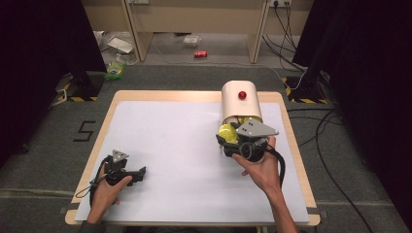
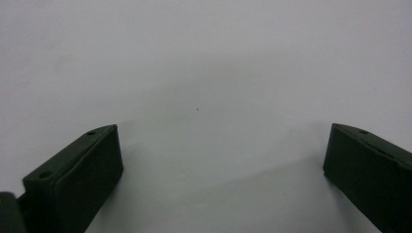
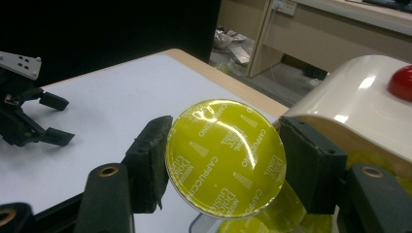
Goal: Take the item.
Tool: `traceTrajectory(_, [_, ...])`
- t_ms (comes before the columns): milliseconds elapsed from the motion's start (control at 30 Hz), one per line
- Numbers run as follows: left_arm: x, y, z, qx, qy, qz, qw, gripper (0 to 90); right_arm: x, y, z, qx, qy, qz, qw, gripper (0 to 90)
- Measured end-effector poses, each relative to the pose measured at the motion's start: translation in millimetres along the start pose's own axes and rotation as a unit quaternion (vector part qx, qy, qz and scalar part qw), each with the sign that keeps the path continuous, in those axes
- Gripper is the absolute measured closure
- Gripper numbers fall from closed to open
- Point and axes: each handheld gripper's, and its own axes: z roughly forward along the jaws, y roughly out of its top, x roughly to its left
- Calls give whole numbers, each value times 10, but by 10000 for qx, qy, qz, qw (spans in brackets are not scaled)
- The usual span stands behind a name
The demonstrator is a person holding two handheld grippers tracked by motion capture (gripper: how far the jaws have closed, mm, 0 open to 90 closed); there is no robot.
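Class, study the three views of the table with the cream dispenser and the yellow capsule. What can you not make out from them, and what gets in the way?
- The capsule: its body, right gripper view; the foil lid faces the camera.
- Inside the cream dispenser: high view, its shell and the right gripper cover the contents.
- Small lid print: partly glared.
- Floor litter: too small.
- Left gripper: jaws cut off at the bottom edge.

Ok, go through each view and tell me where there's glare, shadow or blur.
High view: dark edges, evenly lit table. Left gripper view: soft focus, faint shadows beside both fingers. Right gripper view: glare streaks on the yellow capsule lid and cream dispenser; near jaws blurred.
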Motion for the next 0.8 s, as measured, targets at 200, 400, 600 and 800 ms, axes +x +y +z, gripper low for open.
traceTrajectory(200, [0,0,0,0,0,1,10000,0,78,31,81,16,100,-38,9999,395])
traceTrajectory(400, [0,0,0,1,1,1,10000,0,151,55,162,15,206,-86,9997,395])
traceTrajectory(600, [0,0,0,2,1,1,10000,0,262,83,263,57,325,-119,9994,395])
traceTrajectory(800, [0,0,0,0,0,0,10000,0,386,102,380,98,427,-206,9988,395])
